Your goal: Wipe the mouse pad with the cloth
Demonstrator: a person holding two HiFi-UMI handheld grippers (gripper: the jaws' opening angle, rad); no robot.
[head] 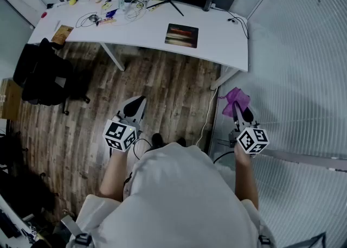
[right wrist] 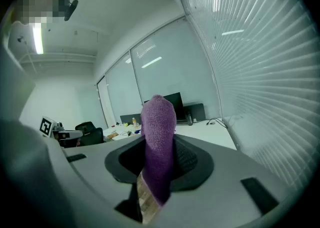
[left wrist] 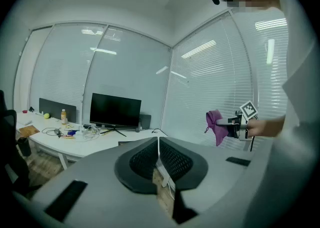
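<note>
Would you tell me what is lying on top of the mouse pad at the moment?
Nothing: the mouse pad lies bare on the desk. The cloth is away from it, clamped in the right gripper. The desk under the pad is covered.

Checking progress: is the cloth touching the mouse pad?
No, the purple cloth sits in the right gripper, far from the mouse pad on the desk.

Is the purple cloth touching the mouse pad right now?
Apart. Head view: the cloth is clamped in the right gripper, with floor between it and the mouse pad.
</note>
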